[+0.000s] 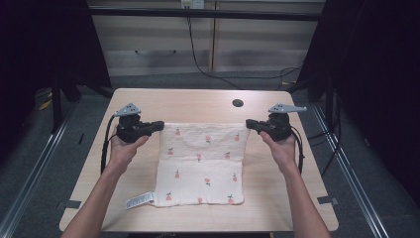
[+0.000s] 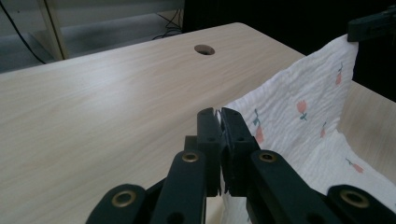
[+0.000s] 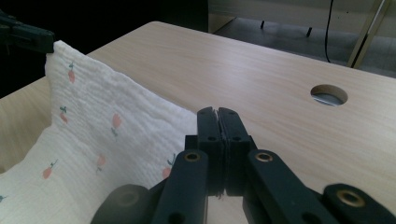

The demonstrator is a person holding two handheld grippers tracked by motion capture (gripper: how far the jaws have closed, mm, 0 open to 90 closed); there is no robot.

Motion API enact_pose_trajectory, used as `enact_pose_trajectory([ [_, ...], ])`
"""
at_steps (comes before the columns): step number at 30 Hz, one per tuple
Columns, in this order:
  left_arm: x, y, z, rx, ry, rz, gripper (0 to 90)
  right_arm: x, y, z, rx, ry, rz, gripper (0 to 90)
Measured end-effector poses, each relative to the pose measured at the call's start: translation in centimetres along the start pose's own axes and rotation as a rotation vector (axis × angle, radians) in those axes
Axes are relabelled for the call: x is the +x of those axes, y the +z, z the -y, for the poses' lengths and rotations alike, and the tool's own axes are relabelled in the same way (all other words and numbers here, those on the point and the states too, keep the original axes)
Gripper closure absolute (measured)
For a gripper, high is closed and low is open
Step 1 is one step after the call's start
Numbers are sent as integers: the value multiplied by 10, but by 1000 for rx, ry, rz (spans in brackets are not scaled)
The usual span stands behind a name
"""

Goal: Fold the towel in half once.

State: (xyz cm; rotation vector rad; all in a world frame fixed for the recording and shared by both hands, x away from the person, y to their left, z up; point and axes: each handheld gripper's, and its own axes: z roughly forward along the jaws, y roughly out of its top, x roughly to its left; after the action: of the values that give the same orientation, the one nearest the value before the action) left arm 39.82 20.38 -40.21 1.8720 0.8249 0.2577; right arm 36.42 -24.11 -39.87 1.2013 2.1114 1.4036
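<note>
1. Table [image 1: 148,101]: light wood, with a round hole [image 1: 237,103] at the far right.
2. Cloth [image 1: 203,168]: white, fruit-printed, mid-table; far edge raised, near part lying flat.
3. Left gripper [image 1: 159,124]: clenched on the cloth's far-left corner.
4. Right gripper [image 1: 248,123]: clenched on the far-right corner.

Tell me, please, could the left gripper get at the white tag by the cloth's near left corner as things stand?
Probably not yet: the left gripper is shut on the cloth's far corner. The tag lies uncovered on the table.
</note>
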Motion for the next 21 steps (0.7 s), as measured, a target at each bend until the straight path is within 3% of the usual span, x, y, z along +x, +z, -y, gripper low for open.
enact_pose_trajectory([
  [7, -1, -2, -23, -15, 20, -14, 873, -2, -5, -24, -16, -17, 9, 891],
  [12, -9, -2, -41, -42, 43, -10, 873, -2, -12, -38, -46, -31, 15, 891],
  [15, -13, -1, -38, -35, 64, -10, 873, -2, -16, -38, -58, -30, 13, 892],
  [21, -7, 3, -15, -14, 35, -11, 875, -2, -17, -16, -35, -21, 3, 892],
])
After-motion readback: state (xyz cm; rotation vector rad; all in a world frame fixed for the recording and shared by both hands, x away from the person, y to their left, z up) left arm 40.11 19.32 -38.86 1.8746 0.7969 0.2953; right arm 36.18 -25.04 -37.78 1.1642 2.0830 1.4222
